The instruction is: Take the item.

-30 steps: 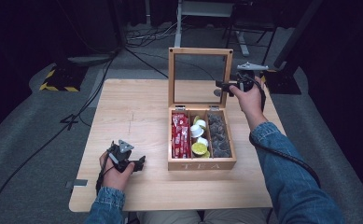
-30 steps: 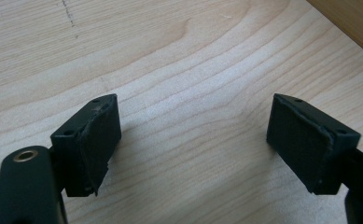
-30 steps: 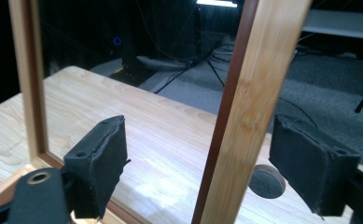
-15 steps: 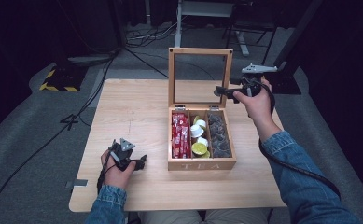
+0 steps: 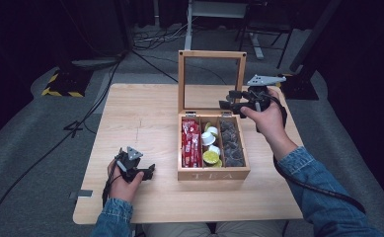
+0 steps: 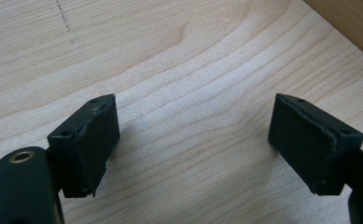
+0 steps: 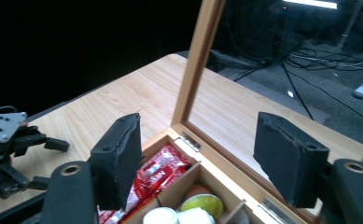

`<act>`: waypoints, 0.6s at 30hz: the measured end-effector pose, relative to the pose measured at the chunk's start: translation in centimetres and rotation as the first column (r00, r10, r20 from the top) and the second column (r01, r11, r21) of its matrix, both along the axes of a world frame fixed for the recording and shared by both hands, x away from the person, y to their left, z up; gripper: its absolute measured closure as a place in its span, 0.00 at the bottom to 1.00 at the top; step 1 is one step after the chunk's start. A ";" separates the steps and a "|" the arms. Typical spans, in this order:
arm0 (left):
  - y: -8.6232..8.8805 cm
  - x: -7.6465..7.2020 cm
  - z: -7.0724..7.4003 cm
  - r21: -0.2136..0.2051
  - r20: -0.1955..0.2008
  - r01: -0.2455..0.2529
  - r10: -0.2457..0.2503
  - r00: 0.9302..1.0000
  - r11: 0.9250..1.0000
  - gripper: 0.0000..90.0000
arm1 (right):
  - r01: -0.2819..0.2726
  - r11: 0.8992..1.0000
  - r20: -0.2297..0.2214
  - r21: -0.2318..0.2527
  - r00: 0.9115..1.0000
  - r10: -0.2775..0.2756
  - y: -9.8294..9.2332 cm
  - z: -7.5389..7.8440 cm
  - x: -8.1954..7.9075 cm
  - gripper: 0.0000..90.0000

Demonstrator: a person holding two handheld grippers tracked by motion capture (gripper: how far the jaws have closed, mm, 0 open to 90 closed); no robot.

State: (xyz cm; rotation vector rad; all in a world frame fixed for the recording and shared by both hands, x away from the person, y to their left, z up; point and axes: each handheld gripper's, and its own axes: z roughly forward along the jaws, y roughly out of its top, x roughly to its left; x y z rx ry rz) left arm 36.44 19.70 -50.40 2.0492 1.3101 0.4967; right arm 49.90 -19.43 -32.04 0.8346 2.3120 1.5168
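Right tongs pulled back from lid edge, jaws narrowing.

Right tongs (image 5: 227, 102), a second ago close against the right edge of the upright lid (image 5: 211, 79) of the tea box (image 5: 213, 173), now sit a little farther right and clear of the frame, above the box's back right corner. Their jaws have just been closing somewhat; nothing lies between them, and a gap remains. The right forearm has swung outward with the hand.
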 end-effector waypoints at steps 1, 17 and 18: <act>0.0 0.0 0.0 0.000 0.001 0.000 0.000 1.000 1.000 0.19 | -0.004 1.000 -0.005 0.008 1.000 0.004 0.2 -0.1 -0.1 0.39; 0.1 0.0 0.0 -0.001 0.001 -0.001 0.001 1.000 1.000 0.19 | -0.118 0.993 -0.033 -0.024 0.993 0.118 3.0 -1.1 -2.1 0.53; 0.1 0.0 0.0 0.000 0.000 0.000 0.000 1.000 1.000 0.18 | -0.119 0.993 -0.044 -0.028 0.992 0.117 3.1 -1.3 -2.3 0.52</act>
